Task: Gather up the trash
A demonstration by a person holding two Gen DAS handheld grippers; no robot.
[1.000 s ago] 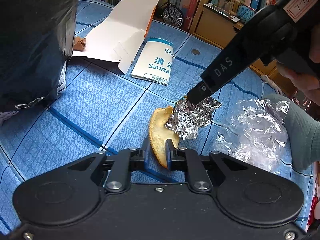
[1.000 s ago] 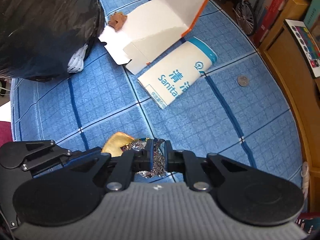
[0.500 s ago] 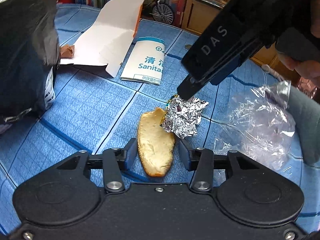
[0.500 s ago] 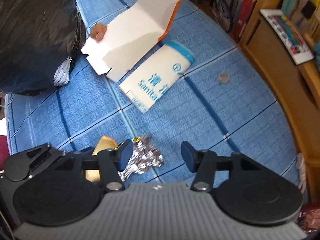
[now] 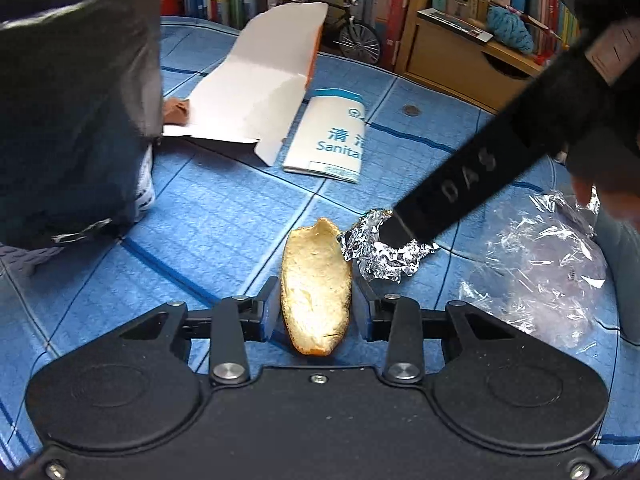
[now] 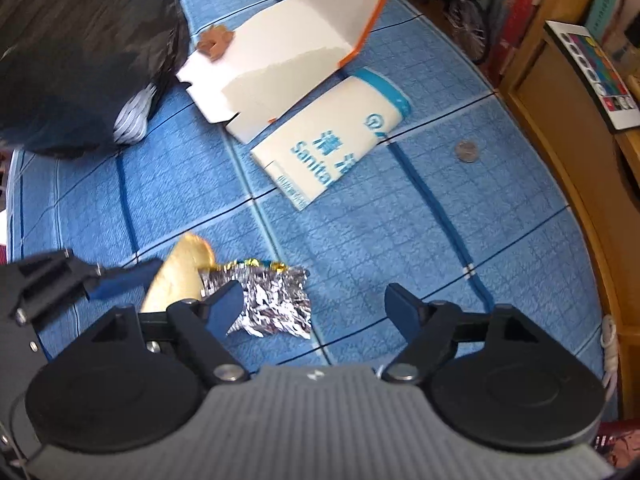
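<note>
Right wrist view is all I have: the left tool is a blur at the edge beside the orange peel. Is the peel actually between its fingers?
Observer: Yes. The left wrist view shows the orange peel lying between the fingers of the left tool. Its jaws are closing, and I can't confirm that the pads press it.
Operator: Any trash outside my frame?
Observer: Yes. Crumpled clear plastic wrap lies on the far side of the foil from the peel.

peel (image 5: 316, 284) left of foil (image 5: 380, 254), touching
</note>
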